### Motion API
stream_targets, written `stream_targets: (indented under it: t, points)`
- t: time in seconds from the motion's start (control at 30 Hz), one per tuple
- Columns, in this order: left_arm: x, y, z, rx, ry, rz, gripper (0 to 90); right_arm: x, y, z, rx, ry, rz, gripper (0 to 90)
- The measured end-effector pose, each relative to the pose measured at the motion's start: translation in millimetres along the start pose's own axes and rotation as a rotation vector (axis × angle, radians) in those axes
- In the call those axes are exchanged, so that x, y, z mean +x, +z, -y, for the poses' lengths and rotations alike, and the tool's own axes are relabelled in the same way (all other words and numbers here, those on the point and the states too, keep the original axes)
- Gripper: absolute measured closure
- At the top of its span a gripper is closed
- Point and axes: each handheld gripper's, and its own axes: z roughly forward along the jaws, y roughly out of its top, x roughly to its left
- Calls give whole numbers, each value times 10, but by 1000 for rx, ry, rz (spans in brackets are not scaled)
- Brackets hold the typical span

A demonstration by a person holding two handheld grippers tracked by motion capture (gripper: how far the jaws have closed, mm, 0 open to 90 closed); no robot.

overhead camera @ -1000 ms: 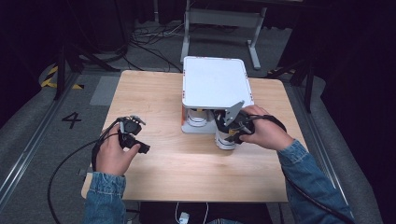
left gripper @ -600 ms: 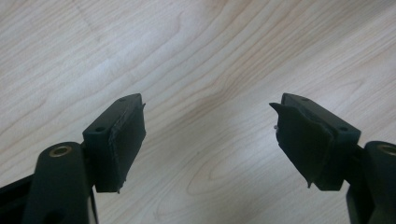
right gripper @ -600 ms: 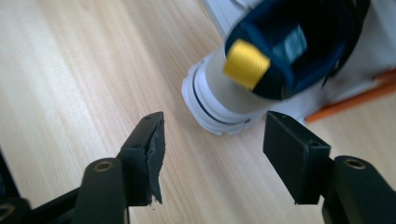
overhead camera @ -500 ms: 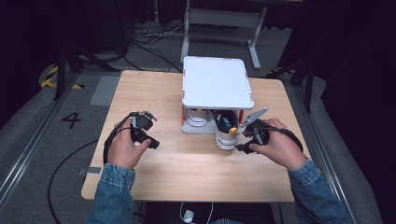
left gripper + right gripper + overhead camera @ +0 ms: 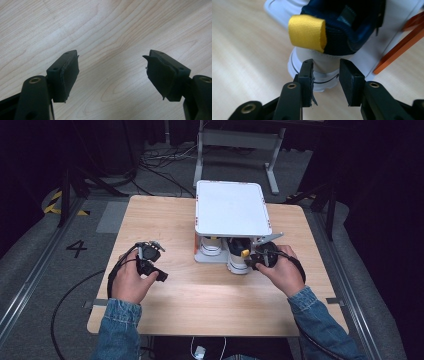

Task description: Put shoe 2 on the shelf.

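At the table's two o'clock, under the white shelf (image 5: 232, 212), a white shoe (image 5: 239, 262) sticks its heel out toward the person. The right gripper (image 5: 325, 75) sits just behind that heel, jaws parted by a narrow gap and holding nothing. Should they close from here, I judge they could pinch only the rounded rubber heel and slip off, or shove the shoe deeper under the shelf. The shoe has a navy collar and a yellow pull loop (image 5: 307, 31). A second white shoe (image 5: 211, 246) stands beside it. Over bare wood (image 5: 105, 30) at eight o'clock, the left gripper (image 5: 111, 72) hangs wide open and empty.
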Motion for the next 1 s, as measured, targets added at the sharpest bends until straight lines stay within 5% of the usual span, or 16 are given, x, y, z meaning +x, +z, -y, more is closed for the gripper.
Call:
stream_targets:
  t: [0.17,0.3,0.57,0.73,1.0]
  points:
    - [20,-13,42,0,-6,-2,265,-31,187,-9,-87,37,50,700]
    - [19,4,51,3,-10,1,265,-29,375,39,-158,17,108,729]
    - [24,15,31,10,-5,5,265,-34,465,67,-244,-35,204,679]
    - [7,25,-8,8,8,7,264,-62,388,81,-229,-47,168,545]
    - [-15,52,-34,6,9,19,261,-206,-137,83,-251,-6,60,409]
